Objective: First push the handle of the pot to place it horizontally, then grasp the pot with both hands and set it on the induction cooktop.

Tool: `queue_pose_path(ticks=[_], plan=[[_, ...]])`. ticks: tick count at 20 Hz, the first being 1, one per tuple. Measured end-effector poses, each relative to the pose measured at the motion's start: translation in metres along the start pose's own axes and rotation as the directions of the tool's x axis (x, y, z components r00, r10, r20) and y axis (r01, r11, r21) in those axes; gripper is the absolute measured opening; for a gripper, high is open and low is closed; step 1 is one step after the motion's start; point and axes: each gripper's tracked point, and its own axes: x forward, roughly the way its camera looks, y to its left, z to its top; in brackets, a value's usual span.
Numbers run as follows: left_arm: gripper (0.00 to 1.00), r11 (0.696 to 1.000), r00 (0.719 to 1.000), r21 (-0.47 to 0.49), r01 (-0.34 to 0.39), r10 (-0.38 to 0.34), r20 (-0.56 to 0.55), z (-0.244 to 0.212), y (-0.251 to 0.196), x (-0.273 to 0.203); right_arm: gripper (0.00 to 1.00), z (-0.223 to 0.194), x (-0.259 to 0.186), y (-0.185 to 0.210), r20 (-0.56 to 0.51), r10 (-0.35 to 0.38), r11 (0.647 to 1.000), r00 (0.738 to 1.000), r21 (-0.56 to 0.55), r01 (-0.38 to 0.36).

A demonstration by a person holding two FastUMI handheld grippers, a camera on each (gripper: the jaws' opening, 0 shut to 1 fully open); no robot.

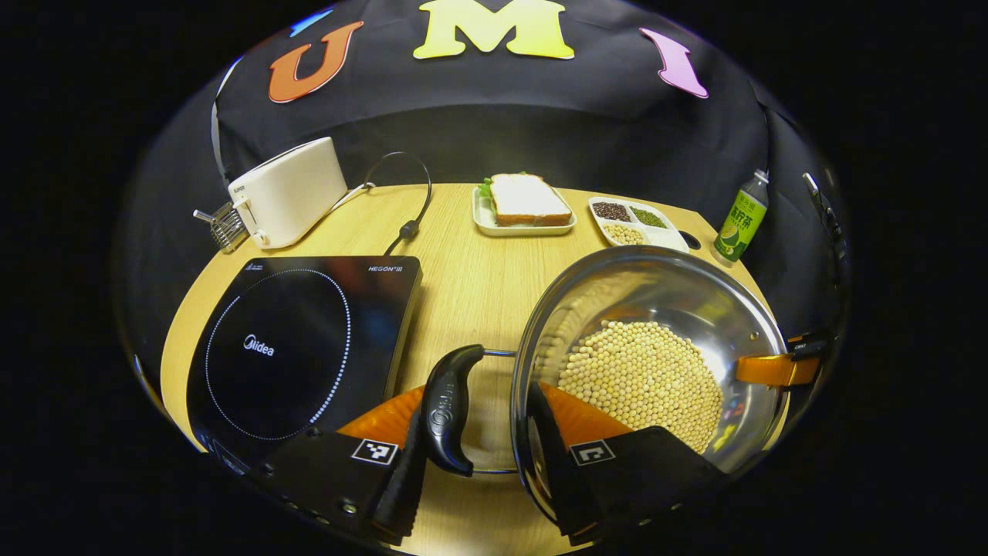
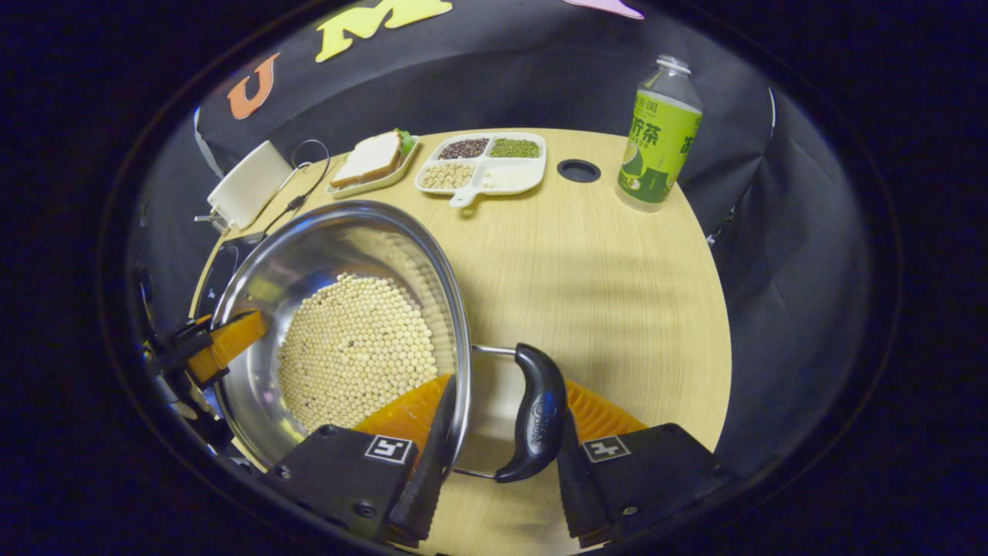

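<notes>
The steel pot of soybeans sits on the table right of the induction cooktop, with the left gripper and right gripper each spread open astride a side handle and the rim, not yet clenched.

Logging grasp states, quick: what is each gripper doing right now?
Left gripper: straddles the pot rim and left handle; contact cannot be told.
Right gripper: same at the right handle; cannot be told.
</notes>
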Motion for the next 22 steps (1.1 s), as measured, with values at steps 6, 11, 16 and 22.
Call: queue_pose_path(ticks=[6, 11, 16, 22], plan=[[0.66, 1.000, 0.999, 0.018, 0.019, -0.020, 0.025, 0.013, 0.015, -0.030, 0.63, -0.001, -0.030, 0.019, 0.035, -0.005, 1.000, 0.999, 0.029, 0.004], [0.66, 0.999, 0.997, 0.017, 0.043, -0.044, 0.059, 0.023, 0.048, -0.055, 0.63, 0.000, -0.065, 0.059, 0.081, -0.022, 1.000, 0.996, 0.024, 0.020], [0.66, 1.000, 0.996, 0.008, 0.030, -0.030, 0.079, 0.024, 0.101, -0.083, 0.63, -0.003, -0.080, 0.118, 0.102, -0.006, 1.000, 0.995, 0.005, 0.006], [0.66, 1.000, 0.996, -0.002, 0.004, -0.004, 0.087, 0.019, 0.171, -0.103, 0.63, -0.008, -0.082, 0.192, 0.106, 0.014, 1.000, 0.994, -0.017, -0.013]])
